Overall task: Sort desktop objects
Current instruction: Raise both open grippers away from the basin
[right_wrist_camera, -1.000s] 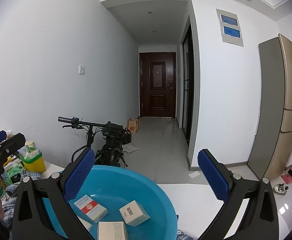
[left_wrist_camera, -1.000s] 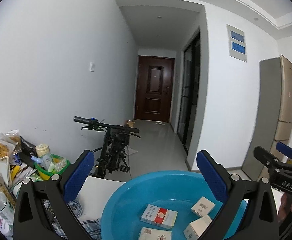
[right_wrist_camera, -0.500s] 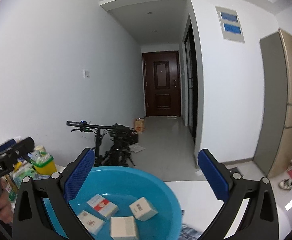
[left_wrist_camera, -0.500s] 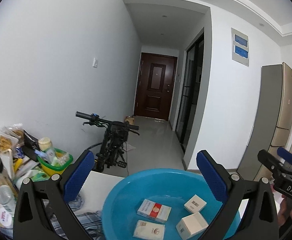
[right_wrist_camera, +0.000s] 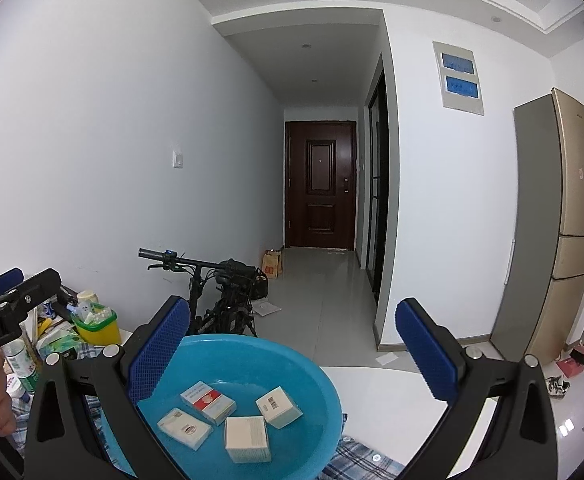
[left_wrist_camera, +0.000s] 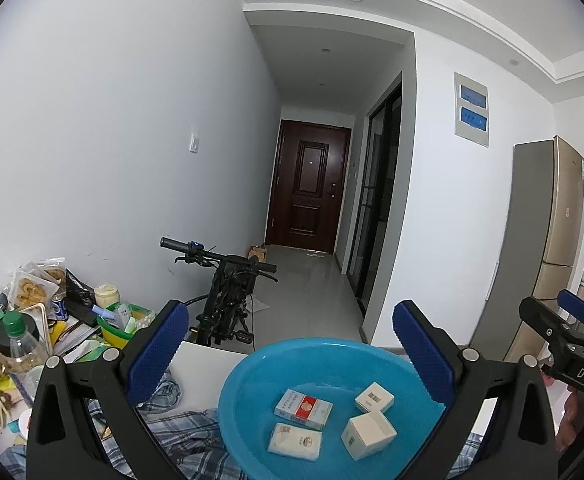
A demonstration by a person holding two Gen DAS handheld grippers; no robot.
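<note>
A blue plastic basin (left_wrist_camera: 251, 376) (right_wrist_camera: 316, 376) sits on the white table on a plaid cloth. It holds several small boxes: a red-and-white pack (left_wrist_camera: 303, 408) (right_wrist_camera: 208, 397), a white pack (left_wrist_camera: 294, 441) (right_wrist_camera: 184, 428) and two white cartons (left_wrist_camera: 368, 436) (right_wrist_camera: 247, 438). My left gripper (left_wrist_camera: 292, 352) is open and empty above the basin's near side. My right gripper (right_wrist_camera: 292, 352) is also open and empty above the basin. Each gripper shows at the edge of the other's view.
A clutter of snack bags, bottles and a yellow-green tub (left_wrist_camera: 119, 324) (right_wrist_camera: 93, 322) crowds the table's left end. A plaid cloth (left_wrist_camera: 187, 432) lies under the basin. A black bicycle (left_wrist_camera: 227, 300) stands beyond the table edge by the wall. A fridge (right_wrist_camera: 552, 220) stands right.
Both grippers have risen and tilted, so more of the basin and its boxes shows. Both stay open and empty. The boxes have not moved.
</note>
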